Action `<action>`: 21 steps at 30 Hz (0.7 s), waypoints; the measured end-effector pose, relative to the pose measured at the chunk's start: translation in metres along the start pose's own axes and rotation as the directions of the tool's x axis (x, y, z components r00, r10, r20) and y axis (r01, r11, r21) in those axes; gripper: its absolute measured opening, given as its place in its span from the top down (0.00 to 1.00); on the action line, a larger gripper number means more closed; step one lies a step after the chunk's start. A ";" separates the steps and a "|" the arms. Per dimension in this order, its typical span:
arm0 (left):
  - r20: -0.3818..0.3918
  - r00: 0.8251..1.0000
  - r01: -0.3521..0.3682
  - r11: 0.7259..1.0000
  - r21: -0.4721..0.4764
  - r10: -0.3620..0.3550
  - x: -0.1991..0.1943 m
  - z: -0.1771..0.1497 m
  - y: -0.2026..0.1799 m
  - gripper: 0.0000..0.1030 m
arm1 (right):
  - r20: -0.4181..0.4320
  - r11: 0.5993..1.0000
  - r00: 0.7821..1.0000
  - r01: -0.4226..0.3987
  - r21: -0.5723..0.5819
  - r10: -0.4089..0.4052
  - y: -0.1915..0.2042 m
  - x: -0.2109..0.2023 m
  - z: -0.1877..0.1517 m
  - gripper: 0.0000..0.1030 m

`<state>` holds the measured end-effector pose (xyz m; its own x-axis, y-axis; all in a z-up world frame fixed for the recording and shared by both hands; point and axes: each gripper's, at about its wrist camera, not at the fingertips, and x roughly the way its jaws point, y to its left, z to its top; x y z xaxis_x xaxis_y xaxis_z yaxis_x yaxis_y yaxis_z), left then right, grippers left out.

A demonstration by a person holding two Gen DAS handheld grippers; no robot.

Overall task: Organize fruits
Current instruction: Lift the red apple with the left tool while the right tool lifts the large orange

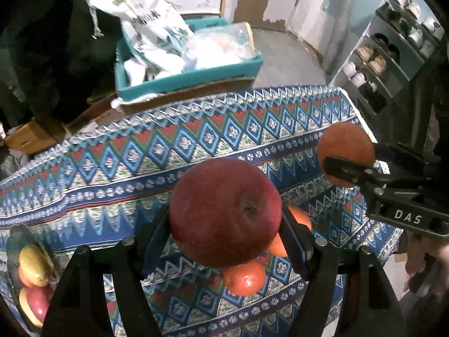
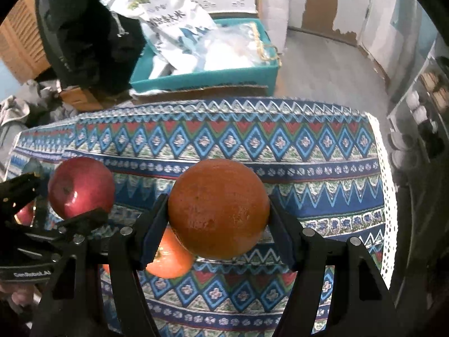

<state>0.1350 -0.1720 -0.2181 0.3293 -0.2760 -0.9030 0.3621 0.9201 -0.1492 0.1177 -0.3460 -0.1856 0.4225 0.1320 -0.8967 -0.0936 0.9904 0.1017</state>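
At far left a bowl [image 1: 16, 241] holds apples. The left tongs [image 1: 226, 224] pinch a red apple [image 1: 224, 210] above the tabletop [image 1: 112, 168]: firm, smooth, best held across its widest part. The right tongs [image 2: 219, 219] pinch an orange [image 2: 217, 207], firm, dimpled; loose oranges [image 1: 244, 279] lie below.

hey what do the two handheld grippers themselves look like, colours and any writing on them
Both are black, angular linkage tools with silver pivot pins and dark blue finger pads. The right gripper has white letters DAS on its body; the left gripper carries a white GenRobot.AI label.
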 end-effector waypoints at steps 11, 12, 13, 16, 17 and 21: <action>0.086 0.996 -0.020 1.000 -0.020 0.022 -0.054 -0.013 0.013 0.27 | 0.054 0.997 0.997 -0.061 -0.041 0.063 0.035 -0.032 0.005 0.33; 0.093 0.995 -0.022 1.000 -0.019 0.024 -0.059 -0.014 0.014 0.27 | 0.060 0.997 0.996 -0.066 -0.044 0.069 0.038 -0.035 0.006 0.33; 0.097 0.995 -0.024 0.999 -0.020 0.026 -0.062 -0.016 0.015 0.27 | 0.067 0.996 0.995 -0.070 -0.051 0.073 0.043 -0.039 0.006 0.33; 0.116 0.992 -0.038 0.999 -0.012 0.039 -0.074 -0.020 0.017 0.27 | 0.080 0.994 0.993 -0.076 -0.075 0.082 0.053 -0.049 0.007 0.33; 0.120 0.992 -0.039 0.999 -0.012 0.040 -0.077 -0.021 0.018 0.27 | 0.086 0.993 0.993 -0.079 -0.082 0.086 0.057 -0.052 0.007 0.33; 0.142 0.989 -0.035 0.999 -0.028 0.038 -0.093 -0.026 0.025 0.27 | 0.096 0.991 0.990 -0.090 -0.101 0.100 0.069 -0.062 0.007 0.33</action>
<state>0.0903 -0.1164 -0.1479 0.4633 -0.2770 -0.8418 0.3257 0.9366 -0.1290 0.0915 -0.2861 -0.1198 0.4959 0.2336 -0.8363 -0.2221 0.9652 0.1379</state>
